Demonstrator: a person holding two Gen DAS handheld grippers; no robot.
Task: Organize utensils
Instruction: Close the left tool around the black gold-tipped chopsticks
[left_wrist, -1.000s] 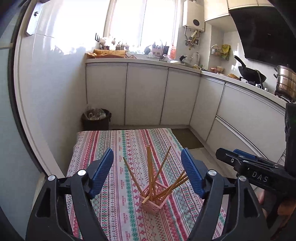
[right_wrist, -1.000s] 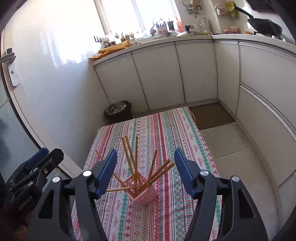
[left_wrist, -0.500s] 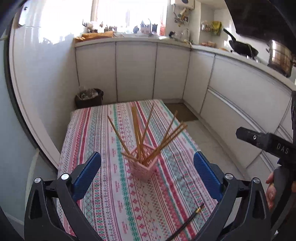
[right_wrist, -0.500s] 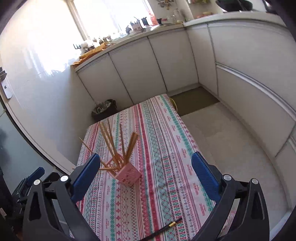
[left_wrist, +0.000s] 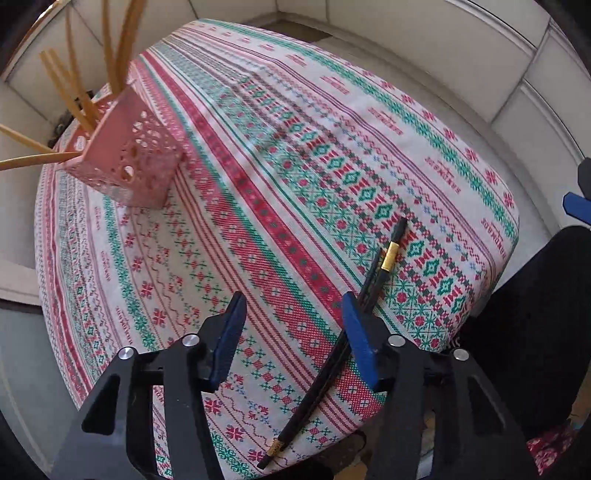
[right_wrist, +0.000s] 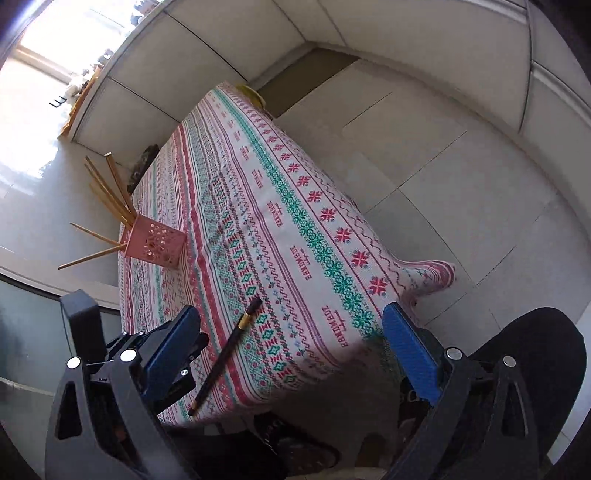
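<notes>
Pink holder (left_wrist: 129, 162) with wooden chopsticks (left_wrist: 70, 92) stands far left on tabletop (left_wrist: 277, 166). My left gripper (left_wrist: 291, 339), jaws just narrowing, half-open beside black chopsticks (left_wrist: 373, 284), ungripped. Right gripper (right_wrist: 291, 343) wide, empty. Step: pickup. Next: centre, clamp.

chopsticks (left_wrist: 371, 291): mid-length hidden behind the left gripper's finger (left_wrist: 360, 349)
sticks (left_wrist: 66, 92): tops cut off by the left view's edge
holder (left_wrist: 125, 158): inside hidden by its wall
counter items (right_wrist: 79, 83): washed out, too small to tell
</notes>
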